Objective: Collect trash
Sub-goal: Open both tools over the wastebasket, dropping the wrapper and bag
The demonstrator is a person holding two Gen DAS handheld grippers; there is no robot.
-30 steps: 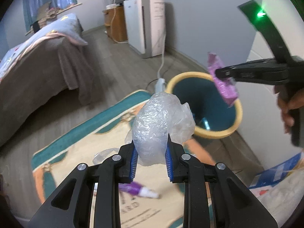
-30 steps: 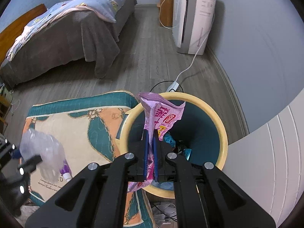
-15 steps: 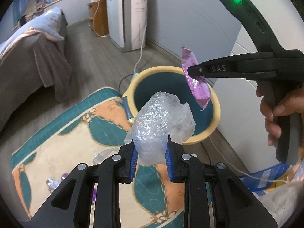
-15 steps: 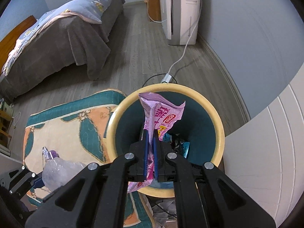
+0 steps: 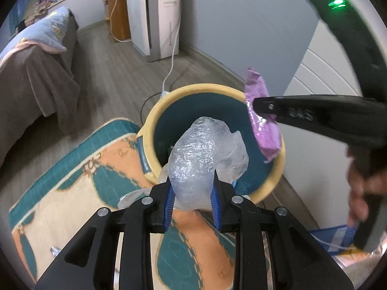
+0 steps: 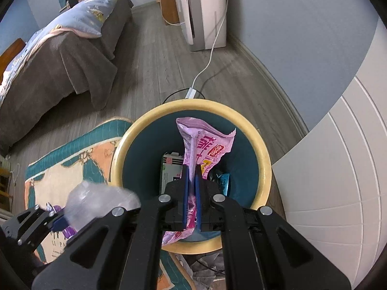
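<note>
Crinkled clear plastic, one wad point(image 5: 205, 159): pinched between the blue pads of the left gripper point(image 5: 192, 207) and carried high, its bulk over the near rim of the bin point(image 5: 154, 111), apparently so that a release would send it inside rather than onto the rug point(image 5: 72, 188).

Pink snack wrapper point(image 6: 203, 149), one: clamped flat between the pressed-together pads of the right gripper point(image 6: 191, 198), hanging directly above the bin's open mouth, well inside the rim; judged ready to drop.

Bin, yellow rim, teal inside: stood on the wood floor at the rug's corner, beside the white panel point(image 6: 338, 169); a small box point(image 6: 170, 169) and other scraps lay in it.

Small purple item point(image 6: 66, 229) lay on the rug, uncollected.
</note>
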